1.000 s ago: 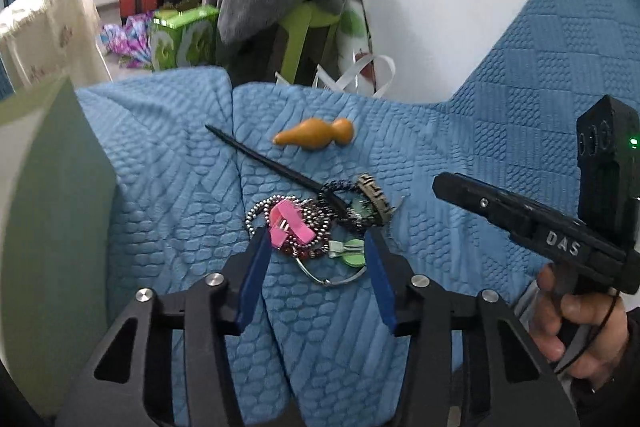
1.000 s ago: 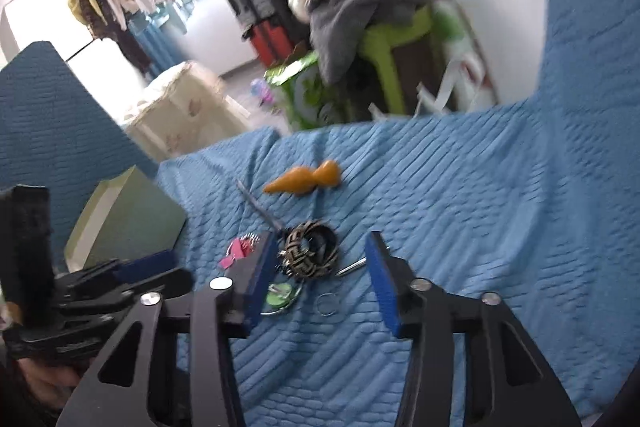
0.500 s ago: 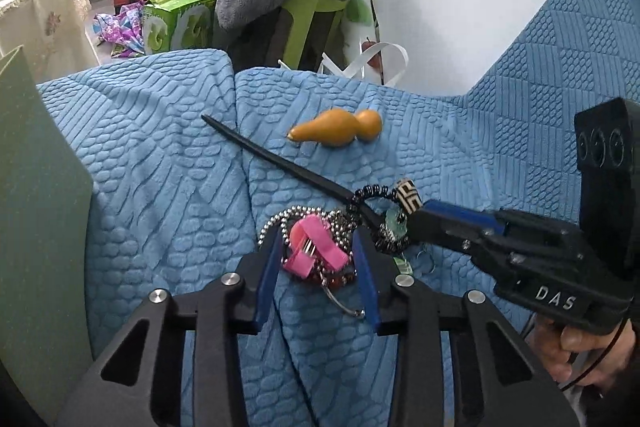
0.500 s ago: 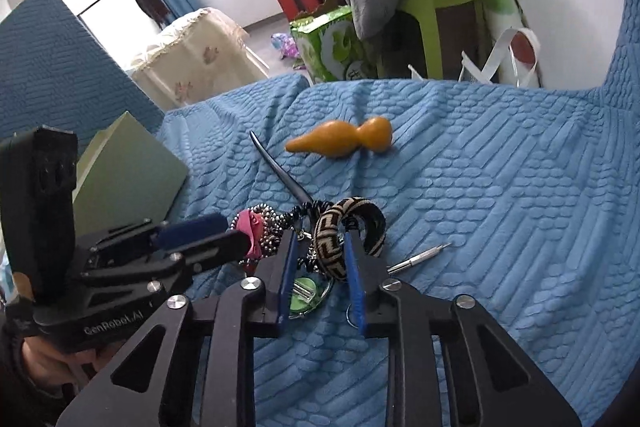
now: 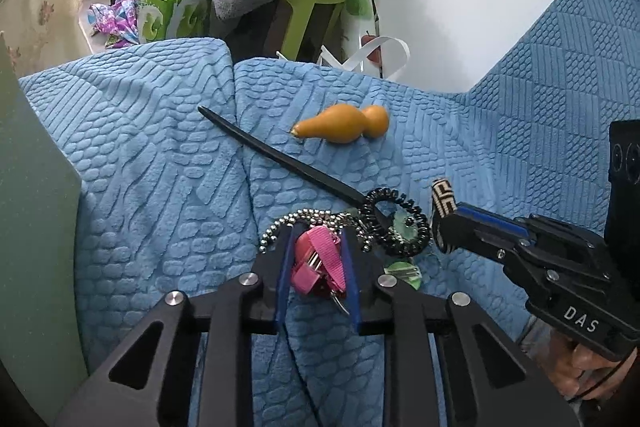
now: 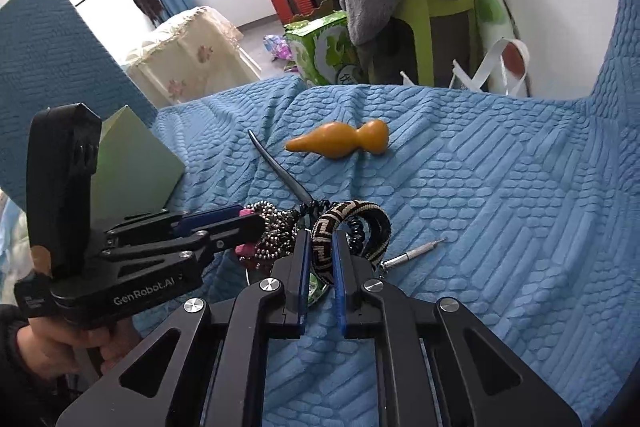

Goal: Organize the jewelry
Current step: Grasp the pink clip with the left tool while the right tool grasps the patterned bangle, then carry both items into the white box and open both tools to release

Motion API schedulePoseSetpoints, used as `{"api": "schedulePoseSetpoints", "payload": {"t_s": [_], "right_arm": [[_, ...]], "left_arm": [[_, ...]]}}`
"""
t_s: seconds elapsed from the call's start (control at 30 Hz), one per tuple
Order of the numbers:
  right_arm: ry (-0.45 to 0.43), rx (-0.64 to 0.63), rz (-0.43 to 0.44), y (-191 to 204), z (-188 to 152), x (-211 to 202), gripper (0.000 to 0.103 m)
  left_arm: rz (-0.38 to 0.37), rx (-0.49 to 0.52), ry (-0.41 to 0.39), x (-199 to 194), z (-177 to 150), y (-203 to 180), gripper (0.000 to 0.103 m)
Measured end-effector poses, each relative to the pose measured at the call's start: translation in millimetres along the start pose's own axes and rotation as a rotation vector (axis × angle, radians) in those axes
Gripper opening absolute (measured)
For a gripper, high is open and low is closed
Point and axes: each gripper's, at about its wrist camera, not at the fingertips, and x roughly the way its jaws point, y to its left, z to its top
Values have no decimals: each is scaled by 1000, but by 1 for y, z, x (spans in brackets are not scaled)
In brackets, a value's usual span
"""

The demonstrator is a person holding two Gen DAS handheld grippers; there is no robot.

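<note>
A tangle of jewelry lies on the blue textured cover (image 5: pixel 160 187). My left gripper (image 5: pixel 317 239) is closing its jaws around a pink hair clip (image 5: pixel 316 259), and the blue pads touch both its sides. A silver bead chain (image 5: pixel 288 221) curls round the fingertips. My right gripper (image 6: pixel 321 239) is shut on a black-and-cream woven bracelet (image 6: pixel 360 209) that stands on edge. In the left wrist view the right gripper (image 5: pixel 444 227) comes in from the right, beside a black coil hair tie (image 5: pixel 400 223). The left gripper (image 6: pixel 256 223) reaches in from the left.
A black hair stick (image 5: pixel 280 157) and an orange gourd-shaped piece (image 5: pixel 344 129) lie farther back. A thin metal pin (image 6: pixel 416 253) rests right of the pile. A pale green box (image 6: pixel 136 171) stands at the left. Beyond the cover's far edge are clothes, a green stool and suitcases.
Both grippers came down onto the pile and closed. The left jaws narrowed around the pink clip, and the right jaws shut on the woven bracelet.
</note>
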Motion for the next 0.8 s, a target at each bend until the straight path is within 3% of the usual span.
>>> {"api": "schedulePoseSetpoints", "payload": {"t_s": [0.3, 0.47, 0.8], "right_arm": [[-40, 29, -110, 3, -5, -21, 8], [18, 83, -180, 7, -16, -28, 8], [10, 133, -204, 37, -17, -73, 8]], "left_arm": [[-28, 44, -25, -28, -1, -14, 24], [-22, 54, -20, -53, -2, -20, 24], [-29, 61, -47, -129, 14, -26, 24]]}}
